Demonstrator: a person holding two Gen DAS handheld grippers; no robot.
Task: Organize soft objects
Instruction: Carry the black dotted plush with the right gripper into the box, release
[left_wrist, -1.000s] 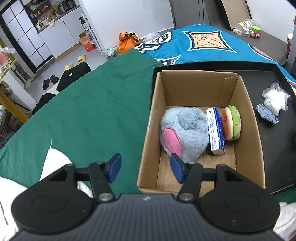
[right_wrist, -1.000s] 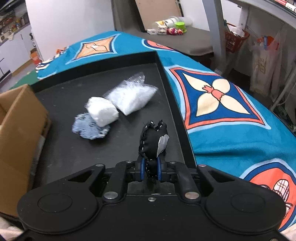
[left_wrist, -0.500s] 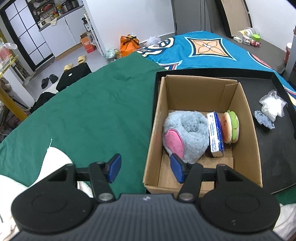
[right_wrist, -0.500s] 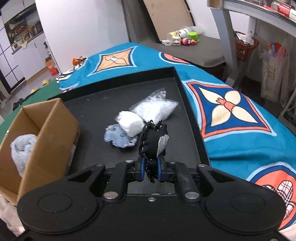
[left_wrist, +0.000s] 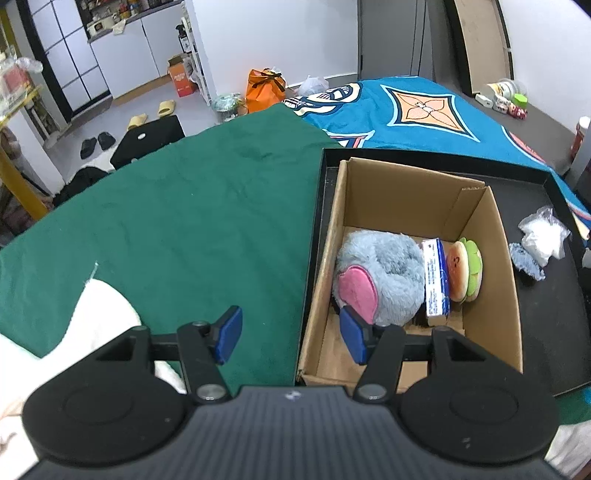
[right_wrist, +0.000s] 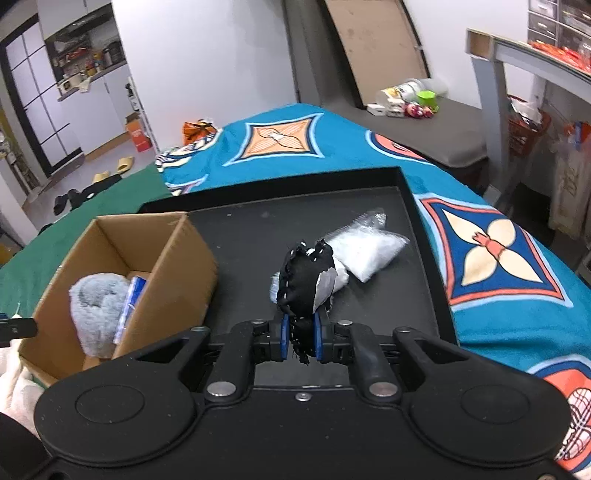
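The right gripper (right_wrist: 299, 338) is closed tight on a small black cloth toy (right_wrist: 304, 278) with white stitches; the toy sticks up from the blue pads and hangs above the black tray (right_wrist: 424, 236); right behind the toy lie a white bag (right_wrist: 369, 251) and another white lump, mostly hidden by the toy, so what it is cannot be told. The brown box (right_wrist: 177, 269) sits on the left part of the tray, close beside the toy; its near wall stands between the toy and the inside of the box.

The left gripper (left_wrist: 290, 334) is wide open and holds nothing; one blue finger is over the green cloth (left_wrist: 184, 221), the other is over the near corner of the box (left_wrist: 509, 295). Inside the box a fluffy grey toy (left_wrist: 384, 273) with a pink ear fills the left side; a blue and white pack (left_wrist: 436, 284) stands next to it; a burger toy (left_wrist: 465, 273) leans by the right wall. On the tray to the right of the box lies a blue scrap of cloth (left_wrist: 526, 262) touching the white bag (left_wrist: 545, 236).
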